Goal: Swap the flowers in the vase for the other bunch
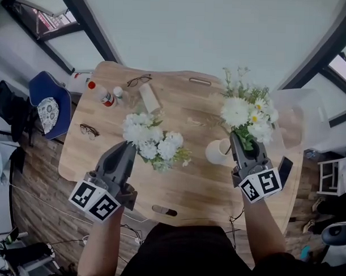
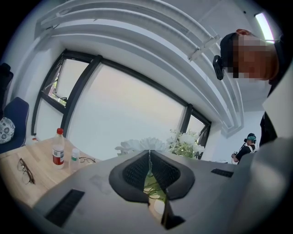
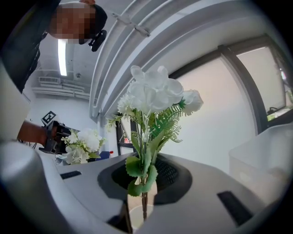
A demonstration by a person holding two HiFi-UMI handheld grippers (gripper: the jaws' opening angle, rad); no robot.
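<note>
Two bunches in play over the wooden table (image 1: 188, 183)! On the left, clamps the left gripper (image 2: 149, 155) fully closed on the green stems of the rounded white bunch (image 1: 152, 140) and carries it lying nearly level, low over the tabletop, blooms pointing toward the far side, left of the vase (image 1: 219, 152). On the right, pinches the right gripper (image 3: 145, 176), jaws just a sliver apart, on the stems of the daisy bunch (image 1: 247, 112) and holds it upright. Brings the stem ends right to the vase's white mouth, directly beneath the jaws in the right gripper view; cannot tell whether inside it. Far left on the table, spots a red-capped bottle (image 1: 103, 95), a small bottle (image 1: 118, 93) and two pairs of glasses (image 1: 139, 80), with a blue chair (image 1: 49, 105) beyond the left edge.
</note>
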